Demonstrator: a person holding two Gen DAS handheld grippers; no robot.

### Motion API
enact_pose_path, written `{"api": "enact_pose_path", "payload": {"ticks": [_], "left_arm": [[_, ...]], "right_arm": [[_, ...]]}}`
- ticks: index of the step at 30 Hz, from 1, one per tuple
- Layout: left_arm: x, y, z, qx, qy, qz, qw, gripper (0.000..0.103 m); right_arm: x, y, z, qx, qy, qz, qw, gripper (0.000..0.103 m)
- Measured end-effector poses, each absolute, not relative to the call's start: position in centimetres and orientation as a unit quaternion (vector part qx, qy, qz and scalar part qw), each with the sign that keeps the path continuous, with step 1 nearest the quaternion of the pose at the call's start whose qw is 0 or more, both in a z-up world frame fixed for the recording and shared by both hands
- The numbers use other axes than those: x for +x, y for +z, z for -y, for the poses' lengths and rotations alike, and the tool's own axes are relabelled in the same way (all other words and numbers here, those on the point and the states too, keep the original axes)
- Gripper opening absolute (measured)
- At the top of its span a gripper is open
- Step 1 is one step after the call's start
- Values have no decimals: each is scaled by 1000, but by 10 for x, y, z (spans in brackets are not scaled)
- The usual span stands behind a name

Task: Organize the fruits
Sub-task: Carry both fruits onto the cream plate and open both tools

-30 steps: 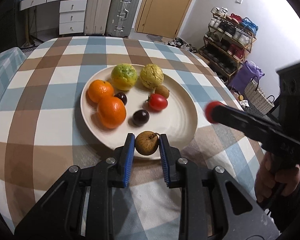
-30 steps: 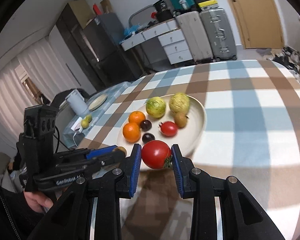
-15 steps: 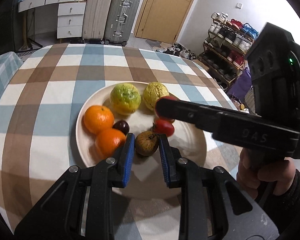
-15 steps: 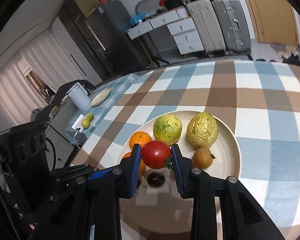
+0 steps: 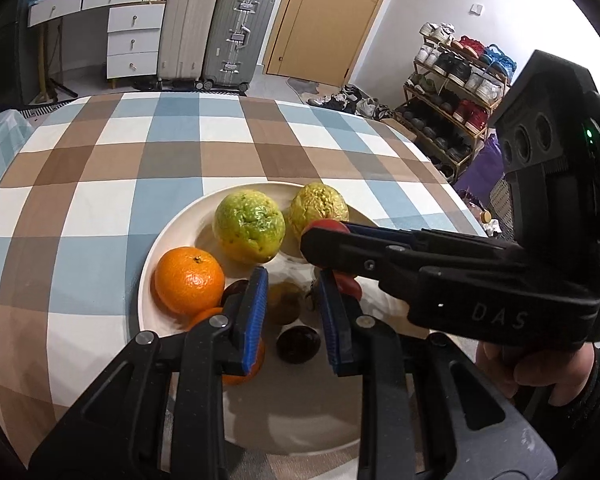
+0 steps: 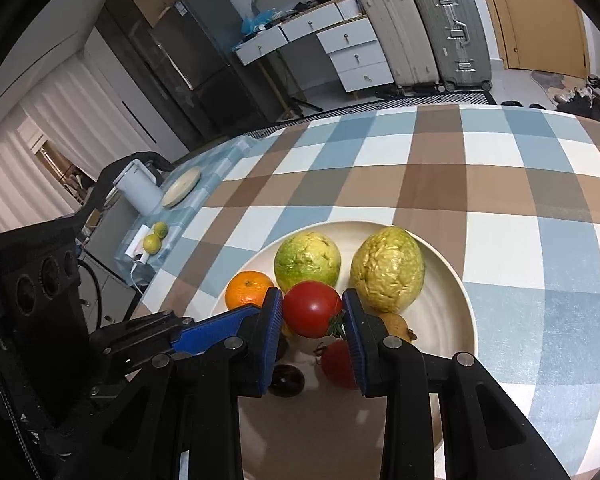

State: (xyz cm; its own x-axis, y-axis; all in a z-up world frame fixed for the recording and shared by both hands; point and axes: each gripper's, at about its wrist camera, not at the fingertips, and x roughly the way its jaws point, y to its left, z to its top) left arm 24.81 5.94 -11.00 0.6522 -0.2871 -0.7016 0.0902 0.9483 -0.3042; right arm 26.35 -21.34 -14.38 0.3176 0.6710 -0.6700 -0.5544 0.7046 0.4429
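Fruits lie together on a round cream plate [image 5: 152,276] that sits on a desk [image 5: 100,184] covered in a blue, brown and white checked cloth. At the far side of the plate rest a green-yellow citrus [image 5: 249,232] and a wrinkled yellow fruit [image 5: 320,206], side by side. An orange [image 5: 189,281] lies toward the plate's left rim, with a second orange [image 5: 242,364] nearer, partly hidden behind a claw finger. A dark plum [image 5: 298,345] sits near the plate's middle.

The left claw [image 5: 292,308] hovers low over the plate with its blue-padded jaws parted; a small brown fruit [image 5: 284,304] lies on the plate between the pads, and the view does not show it pinched.

The right claw [image 6: 312,326] is closed on a red tomato [image 6: 311,309], held above the plate just in front of the two large fruits. Below it a second tomato [image 6: 338,364] rests on the plate beside another small brown fruit [image 6: 396,326]. In the left view the right claw reaches across from the right, over the plate
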Motion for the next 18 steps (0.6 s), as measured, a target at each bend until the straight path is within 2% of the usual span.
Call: {"api": "enact_pose_path", "payload": {"ticks": [6, 7, 8, 9, 15, 18], "left_arm": [[252, -112, -60, -127, -109, -404, 899, 23], [250, -110, -60, -127, -111, -400, 901, 23], [249, -108, -60, -127, -114, -397, 902, 23], [246, -105, -59, -124, -114, -394, 904, 24], [226, -87, -60, -119, -102, -379, 912, 38], [212, -74, -59, -120, -91, -370, 917, 52]], "right_arm": [[267, -148, 215, 63, 369, -446, 813, 32], [267, -148, 216, 64, 370, -446, 813, 35], [267, -148, 217, 67, 370, -446, 812, 49], [267, -146, 219, 75, 369, -444, 813, 54], [252, -122, 240, 100, 370, -409, 828, 56], [239, -107, 255, 113, 366, -392, 836, 65]]}}
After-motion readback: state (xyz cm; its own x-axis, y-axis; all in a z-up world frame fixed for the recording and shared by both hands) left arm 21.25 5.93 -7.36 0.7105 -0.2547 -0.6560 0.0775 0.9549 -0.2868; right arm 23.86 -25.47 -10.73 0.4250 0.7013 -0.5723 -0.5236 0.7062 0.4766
